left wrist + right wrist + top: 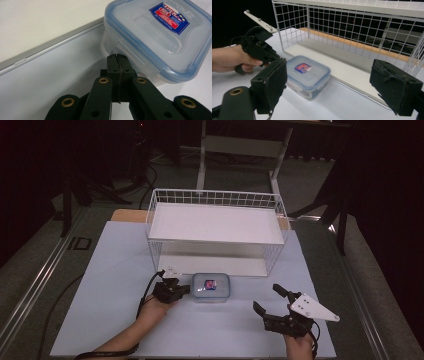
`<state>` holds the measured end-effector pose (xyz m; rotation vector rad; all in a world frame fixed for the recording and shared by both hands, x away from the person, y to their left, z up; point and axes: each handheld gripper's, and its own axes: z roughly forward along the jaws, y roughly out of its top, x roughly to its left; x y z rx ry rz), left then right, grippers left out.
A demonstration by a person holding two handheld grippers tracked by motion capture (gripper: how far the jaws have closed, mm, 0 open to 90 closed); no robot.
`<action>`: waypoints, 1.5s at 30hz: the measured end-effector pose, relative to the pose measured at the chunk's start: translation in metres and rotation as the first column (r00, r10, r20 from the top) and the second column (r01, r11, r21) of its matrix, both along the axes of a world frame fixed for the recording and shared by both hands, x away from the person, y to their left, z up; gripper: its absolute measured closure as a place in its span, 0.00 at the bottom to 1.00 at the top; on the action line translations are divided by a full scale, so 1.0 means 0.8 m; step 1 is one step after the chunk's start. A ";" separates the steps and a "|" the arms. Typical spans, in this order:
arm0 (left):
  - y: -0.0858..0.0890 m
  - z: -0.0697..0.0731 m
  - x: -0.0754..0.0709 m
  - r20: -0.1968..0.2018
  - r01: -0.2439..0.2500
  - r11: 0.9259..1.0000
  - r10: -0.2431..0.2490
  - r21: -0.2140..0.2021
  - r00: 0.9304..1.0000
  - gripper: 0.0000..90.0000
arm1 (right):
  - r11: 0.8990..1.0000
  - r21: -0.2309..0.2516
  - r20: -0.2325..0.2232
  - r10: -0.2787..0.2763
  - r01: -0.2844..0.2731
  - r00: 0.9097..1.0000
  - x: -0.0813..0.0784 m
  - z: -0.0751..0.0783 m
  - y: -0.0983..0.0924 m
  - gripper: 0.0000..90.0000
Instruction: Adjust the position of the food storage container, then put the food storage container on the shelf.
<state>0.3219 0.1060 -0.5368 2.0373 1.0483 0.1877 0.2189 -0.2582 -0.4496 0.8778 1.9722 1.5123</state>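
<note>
I'm nudging the box (211, 286) with my left gripper (117, 60), jaws clenched on nothing, tips touching its side. The box is sitting mid-table, just before the rack (215, 222). My right gripper (267, 301) is hanging released near the front edge. Next I'd push it steadily rackward.

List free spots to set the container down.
Bare: top shelf of the wire rack, lower shelf under it, table left of rack. Crowded: front strip, where left gripper meets container; right gripper nearby.
</note>
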 end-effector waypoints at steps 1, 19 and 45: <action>-0.002 0.000 0.001 -0.003 0.001 1.000 -0.001 -0.005 1.000 1.00 | 1.000 0.004 -0.002 0.002 -0.002 1.000 0.000 0.000 0.000 0.16; -0.012 0.000 -0.003 0.002 0.025 0.999 -0.025 -0.024 1.000 1.00 | 1.000 -0.011 -0.016 -0.003 0.003 1.000 0.003 -0.004 0.000 0.16; 0.050 0.077 -0.070 0.143 0.110 0.984 -0.089 -0.143 0.986 0.02 | 0.996 -0.082 -0.042 0.038 -0.042 0.998 0.007 -0.002 0.021 0.16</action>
